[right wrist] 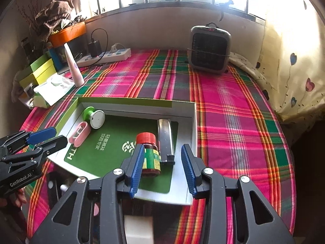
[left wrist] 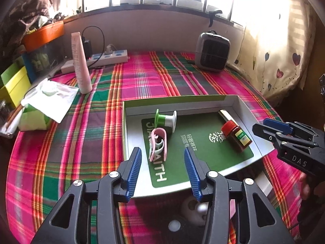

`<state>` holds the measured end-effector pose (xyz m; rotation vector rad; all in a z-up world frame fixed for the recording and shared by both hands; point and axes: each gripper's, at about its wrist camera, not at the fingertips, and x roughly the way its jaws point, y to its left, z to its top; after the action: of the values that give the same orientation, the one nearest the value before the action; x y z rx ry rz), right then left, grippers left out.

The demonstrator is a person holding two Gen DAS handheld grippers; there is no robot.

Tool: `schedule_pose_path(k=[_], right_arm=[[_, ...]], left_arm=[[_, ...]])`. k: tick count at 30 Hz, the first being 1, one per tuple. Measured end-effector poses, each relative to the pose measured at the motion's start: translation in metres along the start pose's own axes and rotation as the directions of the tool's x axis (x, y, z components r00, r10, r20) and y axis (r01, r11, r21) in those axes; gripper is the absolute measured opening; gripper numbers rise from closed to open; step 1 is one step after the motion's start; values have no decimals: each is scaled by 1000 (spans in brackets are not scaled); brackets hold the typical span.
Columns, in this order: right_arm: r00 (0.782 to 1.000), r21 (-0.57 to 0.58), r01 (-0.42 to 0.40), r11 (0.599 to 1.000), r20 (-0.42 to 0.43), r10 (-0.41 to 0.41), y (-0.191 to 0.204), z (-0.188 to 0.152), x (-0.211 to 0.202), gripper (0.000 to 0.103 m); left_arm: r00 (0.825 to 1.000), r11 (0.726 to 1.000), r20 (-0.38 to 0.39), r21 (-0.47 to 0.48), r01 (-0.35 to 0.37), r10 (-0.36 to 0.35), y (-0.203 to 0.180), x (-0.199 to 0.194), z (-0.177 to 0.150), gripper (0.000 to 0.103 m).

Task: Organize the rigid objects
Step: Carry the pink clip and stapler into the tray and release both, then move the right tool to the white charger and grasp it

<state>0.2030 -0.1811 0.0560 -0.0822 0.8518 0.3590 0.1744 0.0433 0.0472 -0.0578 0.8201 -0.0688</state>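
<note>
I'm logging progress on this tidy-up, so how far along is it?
Looks nearly done: the tray holds four items: red-capped bottle, silver lighter, green-and-white spool and pink clip. In hand: nothing; the left hand-held gripper and right hand-held gripper both stand open above the tray. Left: a pink tube stands on the cloth; whether it belongs in the tray is unclear.

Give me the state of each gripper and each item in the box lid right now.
left gripper: open, empty, above the pink clip.
right gripper: open, nothing clamped.
box lid: open side up, near edge overhanging the table.
pink clip: lying in the lid, released.
green and white spool: on its side.
red-capped bottle: lying on its side, cap on.
lighter: lying flat beside the bottle.
</note>
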Motion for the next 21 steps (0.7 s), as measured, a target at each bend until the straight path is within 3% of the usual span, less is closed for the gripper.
schedule_pose_path(k=[4, 9, 21], right_arm=[[1000, 23, -4, 1000, 18, 4, -2, -9, -15, 41], [999, 46, -7, 999, 34, 6, -1, -30, -34, 50], [999, 81, -14, 997, -38, 17, 11, -76, -31, 53]], left_arm=[[1000, 999, 10, -30, 20, -20, 7, -11, -11, 46], [999, 997, 30, -56, 46, -44, 14, -27, -27, 47], [996, 992, 31, -100, 81, -78, 40, -45, -60, 47]])
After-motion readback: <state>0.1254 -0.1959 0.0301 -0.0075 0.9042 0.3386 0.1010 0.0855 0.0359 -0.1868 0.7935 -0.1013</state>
